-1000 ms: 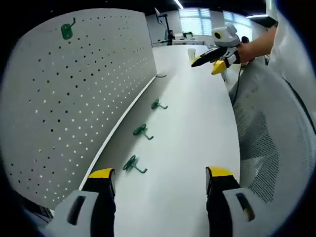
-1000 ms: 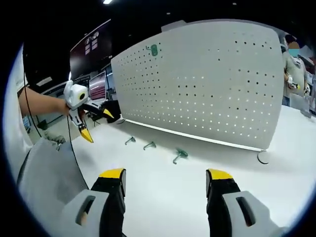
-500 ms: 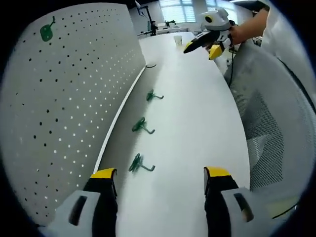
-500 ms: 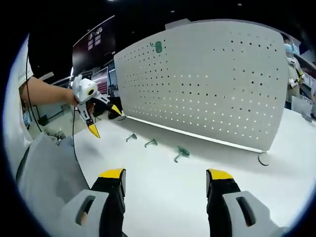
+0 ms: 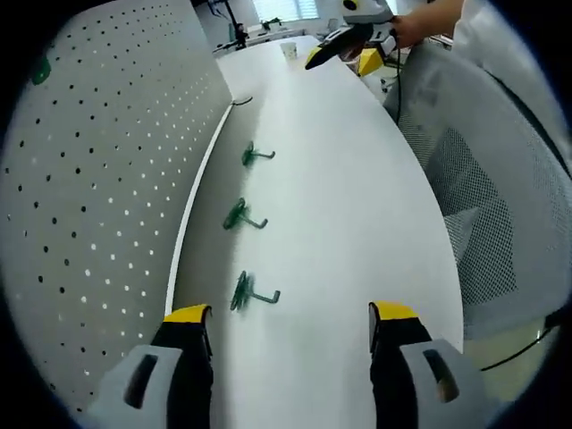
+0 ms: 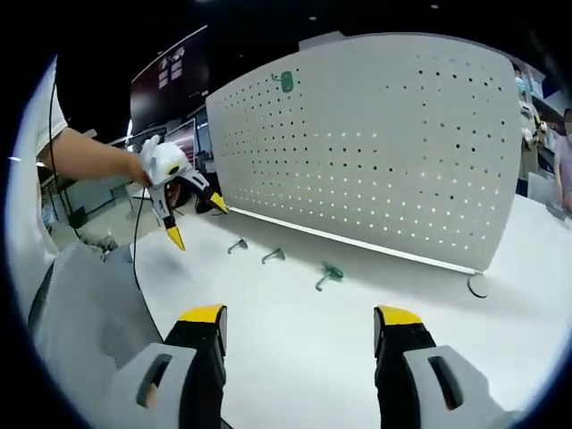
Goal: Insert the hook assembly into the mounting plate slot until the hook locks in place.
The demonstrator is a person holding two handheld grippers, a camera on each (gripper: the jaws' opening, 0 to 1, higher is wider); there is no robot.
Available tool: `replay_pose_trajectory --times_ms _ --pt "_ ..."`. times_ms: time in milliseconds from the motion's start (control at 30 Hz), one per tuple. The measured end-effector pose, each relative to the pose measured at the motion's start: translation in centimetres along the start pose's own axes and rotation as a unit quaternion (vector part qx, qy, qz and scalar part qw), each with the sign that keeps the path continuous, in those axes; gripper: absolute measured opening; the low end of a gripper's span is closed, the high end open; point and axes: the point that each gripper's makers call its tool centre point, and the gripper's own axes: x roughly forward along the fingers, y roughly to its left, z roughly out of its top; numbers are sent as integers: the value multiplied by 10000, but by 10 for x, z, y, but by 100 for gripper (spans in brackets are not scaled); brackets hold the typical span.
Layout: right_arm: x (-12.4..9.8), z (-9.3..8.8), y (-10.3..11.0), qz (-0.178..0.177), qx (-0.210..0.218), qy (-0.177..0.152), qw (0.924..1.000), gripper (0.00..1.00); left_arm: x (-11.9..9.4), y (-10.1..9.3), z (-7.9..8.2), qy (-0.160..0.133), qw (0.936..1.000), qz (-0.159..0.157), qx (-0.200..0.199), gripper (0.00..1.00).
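Three green hooks lie in a row on the white table (image 5: pixel 357 232), along the foot of the upright pegboard (image 5: pixel 98 179): the nearest hook (image 5: pixel 248 292), the middle hook (image 5: pixel 239 216) and the far hook (image 5: pixel 253 154). A fourth green hook (image 6: pixel 286 82) sits mounted high on the pegboard. The left gripper (image 5: pixel 290 323) hangs over the table just short of the nearest hook, jaws spread wide and holding nothing. The right gripper (image 6: pixel 301 323) is likewise wide apart and empty, out from the pegboard, well clear of the row.
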Motion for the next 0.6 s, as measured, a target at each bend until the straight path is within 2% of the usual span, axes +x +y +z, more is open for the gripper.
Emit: replay_pose_trajectory --times_ms 133,200,600 --pt "0 -1 0 11 15 15 10000 65 5 -1 -7 148 9996 -188 159 72" --pt "1 -1 1 22 16 9 10000 65 7 1 -9 167 9996 -221 91 71" --pt "1 -1 1 37 34 19 10000 66 19 1 -14 322 9981 -415 333 71"
